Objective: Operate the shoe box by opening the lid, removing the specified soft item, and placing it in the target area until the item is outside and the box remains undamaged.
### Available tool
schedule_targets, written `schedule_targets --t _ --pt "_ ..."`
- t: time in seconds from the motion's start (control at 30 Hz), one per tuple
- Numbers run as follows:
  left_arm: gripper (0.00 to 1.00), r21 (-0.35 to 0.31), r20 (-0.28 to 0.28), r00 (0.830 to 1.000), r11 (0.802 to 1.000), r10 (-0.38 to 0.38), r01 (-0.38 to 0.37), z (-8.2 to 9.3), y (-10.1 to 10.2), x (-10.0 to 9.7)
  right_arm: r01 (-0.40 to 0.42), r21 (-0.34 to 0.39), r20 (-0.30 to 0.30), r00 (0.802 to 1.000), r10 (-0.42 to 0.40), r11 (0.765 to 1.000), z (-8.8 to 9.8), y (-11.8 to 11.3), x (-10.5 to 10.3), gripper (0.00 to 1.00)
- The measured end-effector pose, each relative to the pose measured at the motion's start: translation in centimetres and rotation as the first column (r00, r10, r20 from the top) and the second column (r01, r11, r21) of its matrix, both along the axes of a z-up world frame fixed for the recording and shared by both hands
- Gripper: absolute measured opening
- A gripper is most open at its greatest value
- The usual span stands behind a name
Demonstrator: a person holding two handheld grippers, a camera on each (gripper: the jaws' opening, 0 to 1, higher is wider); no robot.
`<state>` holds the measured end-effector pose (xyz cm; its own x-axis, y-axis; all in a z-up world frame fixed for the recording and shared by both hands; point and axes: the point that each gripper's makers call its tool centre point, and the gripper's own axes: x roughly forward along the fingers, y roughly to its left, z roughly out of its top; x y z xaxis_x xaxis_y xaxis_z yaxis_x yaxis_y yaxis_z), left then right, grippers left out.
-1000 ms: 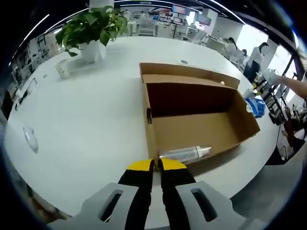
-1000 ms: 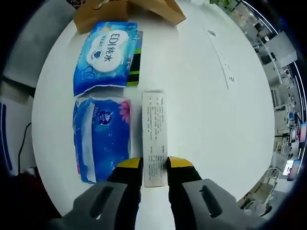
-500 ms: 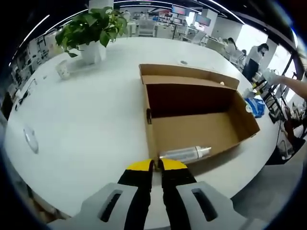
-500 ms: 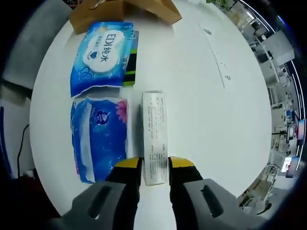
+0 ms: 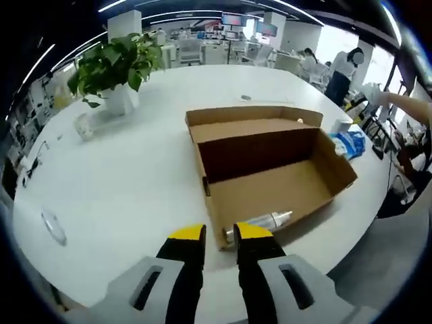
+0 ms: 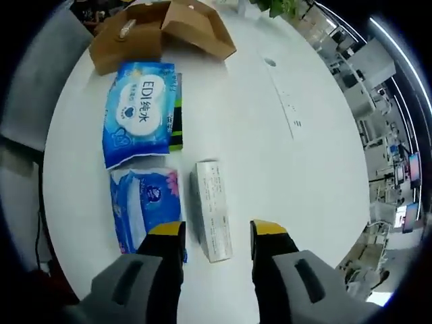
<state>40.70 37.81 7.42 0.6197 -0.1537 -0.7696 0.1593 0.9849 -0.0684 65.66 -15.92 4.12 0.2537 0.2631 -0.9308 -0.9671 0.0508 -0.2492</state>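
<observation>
The brown cardboard shoe box (image 5: 270, 169) stands open on the white table (image 5: 121, 175), its lid folded back. A silver bottle (image 5: 260, 221) lies inside along the near wall. My left gripper (image 5: 219, 233) is open just short of that wall, with nothing between its jaws. In the right gripper view a long white carton (image 6: 212, 219) lies flat on the table (image 6: 290, 169). My right gripper (image 6: 217, 229) is open over its near end, with a jaw on each side and clear of it. Two blue soft packs (image 6: 140, 111) (image 6: 145, 206) lie left of the carton.
A potted plant (image 5: 111, 67) and a small cup (image 5: 84, 125) stand at the far left of the table. Blue packs (image 5: 349, 143) lie right of the box. People stand beyond the far right edge. The shoe box (image 6: 162, 30) shows again past the blue packs.
My right gripper has opened and let go of the white carton, and its view has drawn back. The left gripper's jaws have parted from shut to open.
</observation>
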Motion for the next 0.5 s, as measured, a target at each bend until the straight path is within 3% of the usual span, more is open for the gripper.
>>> schedule_targets --t 0.2,0.3,0.5 --pt "0.17 -0.003 -0.013 0.992 0.992 -0.128 0.128 0.8 -1.3 0.8 0.054 0.105 0.008 0.998 -0.055 0.993 2.0 1.3 -1.3 0.43" --pt "0.18 0.015 -0.04 0.973 0.974 -0.226 0.227 0.7 -2.0 1.1 0.081 0.158 -0.002 0.997 -0.082 0.984 3.0 2.1 -2.5 0.46" --pt "0.22 0.033 -0.059 0.936 0.937 -0.347 0.349 0.8 -2.9 2.3 0.149 0.243 -0.025 0.989 -0.147 0.958 4.4 3.5 -4.8 0.55"
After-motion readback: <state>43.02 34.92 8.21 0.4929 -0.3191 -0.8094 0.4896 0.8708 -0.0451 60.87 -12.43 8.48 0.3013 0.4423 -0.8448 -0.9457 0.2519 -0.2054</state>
